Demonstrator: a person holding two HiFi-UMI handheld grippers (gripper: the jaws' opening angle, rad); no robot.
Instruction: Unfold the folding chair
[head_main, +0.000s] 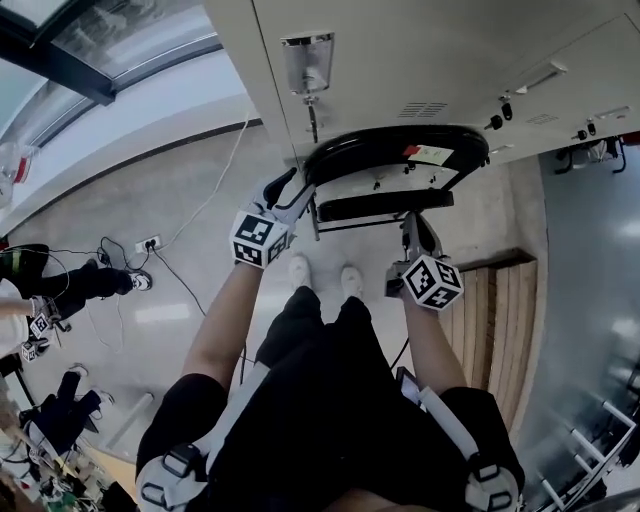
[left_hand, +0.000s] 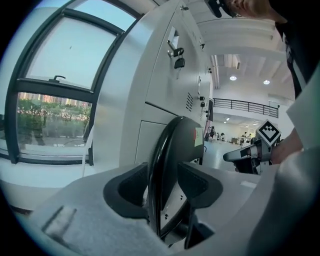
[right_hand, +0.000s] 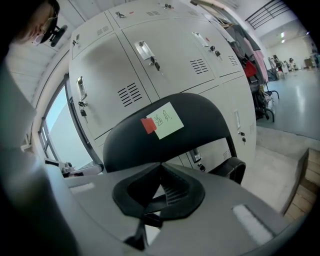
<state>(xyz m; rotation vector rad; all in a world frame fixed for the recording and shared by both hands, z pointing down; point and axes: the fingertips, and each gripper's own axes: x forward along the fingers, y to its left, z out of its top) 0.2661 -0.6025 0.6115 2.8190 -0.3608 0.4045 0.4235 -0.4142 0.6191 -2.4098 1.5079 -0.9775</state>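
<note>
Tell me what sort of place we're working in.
Probably a locker area opening onto a big hall: grey metal lockers behind the folding chair, a large window, and a balcony railing under ceiling lights.

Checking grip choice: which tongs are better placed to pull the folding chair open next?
Probably right: the right tongs grip the lower bar, which likely swings out; the left tongs clamp the upper rim, steadying it.

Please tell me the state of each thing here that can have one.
chair: looks folded, standing upright before the lockers
left gripper: shut on the chair's edge
right gripper: shut on a chair bar
lockers: doors shut, keys in some locks
note: stuck on the chair
</note>
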